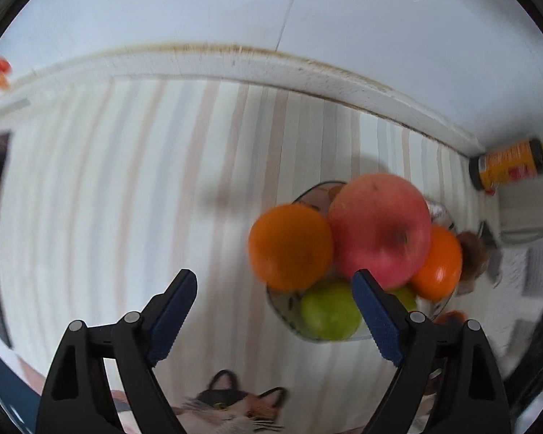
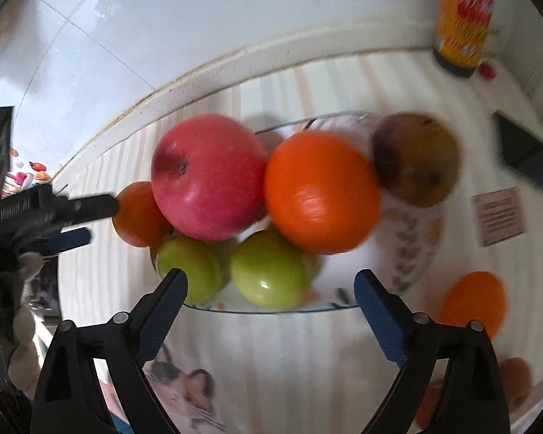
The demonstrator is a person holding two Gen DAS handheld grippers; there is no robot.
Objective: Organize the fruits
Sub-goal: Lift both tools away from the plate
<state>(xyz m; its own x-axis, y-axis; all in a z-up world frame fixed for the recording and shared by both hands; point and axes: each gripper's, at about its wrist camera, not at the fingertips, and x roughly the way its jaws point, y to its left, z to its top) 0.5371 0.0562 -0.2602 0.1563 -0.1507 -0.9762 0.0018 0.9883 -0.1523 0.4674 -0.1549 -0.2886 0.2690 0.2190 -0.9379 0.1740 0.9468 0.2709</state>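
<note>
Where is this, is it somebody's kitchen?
Probably a home kitchen or dining spot. A glass fruit bowl piled with a red apple and oranges sits on a striped tablecloth with a cat picture, against a white tiled wall.

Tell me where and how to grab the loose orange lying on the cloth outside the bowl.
Take the loose orange across its widest middle, coming straight down with the right tool, which is open. It is round and lies alone on the cloth, apart from the bowl, so both sides look free.
</note>
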